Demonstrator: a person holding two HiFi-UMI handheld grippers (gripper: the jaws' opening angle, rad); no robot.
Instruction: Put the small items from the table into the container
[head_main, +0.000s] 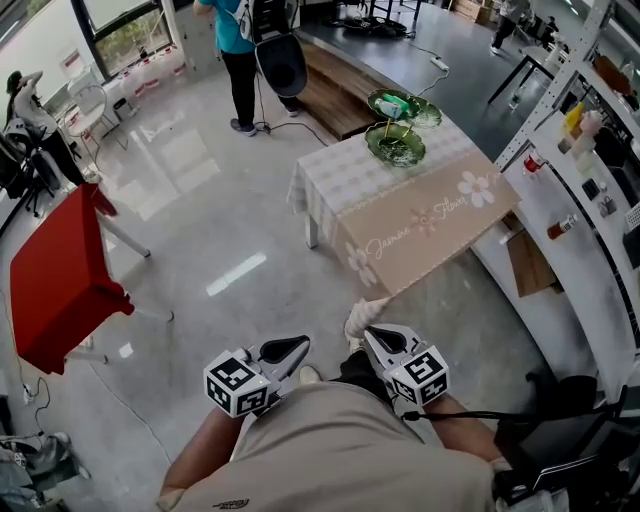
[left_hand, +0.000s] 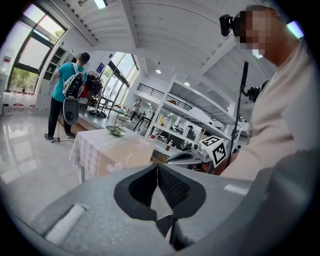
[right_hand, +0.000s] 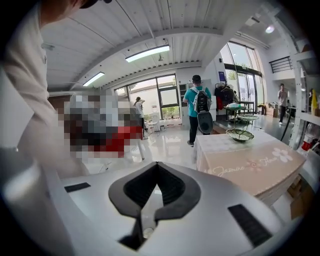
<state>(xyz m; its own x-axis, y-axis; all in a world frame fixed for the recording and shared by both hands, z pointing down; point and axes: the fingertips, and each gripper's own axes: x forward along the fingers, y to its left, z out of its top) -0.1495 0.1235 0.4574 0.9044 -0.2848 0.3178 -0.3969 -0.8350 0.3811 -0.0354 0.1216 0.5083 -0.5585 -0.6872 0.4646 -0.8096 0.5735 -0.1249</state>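
A table (head_main: 400, 215) under a checked and beige flowered cloth stands a few steps ahead on the grey floor. At its far end is a green tiered dish stand (head_main: 395, 145) with a small green and white item (head_main: 393, 104) on an upper dish. The same table (right_hand: 250, 162) and stand (right_hand: 240, 134) show at the right of the right gripper view, and the table (left_hand: 112, 150) is at mid-left in the left gripper view. My left gripper (head_main: 298, 343) (left_hand: 158, 167) and right gripper (head_main: 372, 333) (right_hand: 157, 164) are both held close to the body, shut and empty, far from the table.
A red table (head_main: 60, 275) stands at the left. A person in a teal top with a backpack (head_main: 240, 60) stands beyond the table by a wooden platform (head_main: 330, 95). White shelves (head_main: 590, 200) with bottles run along the right. Another person (head_main: 25, 110) is at the far left.
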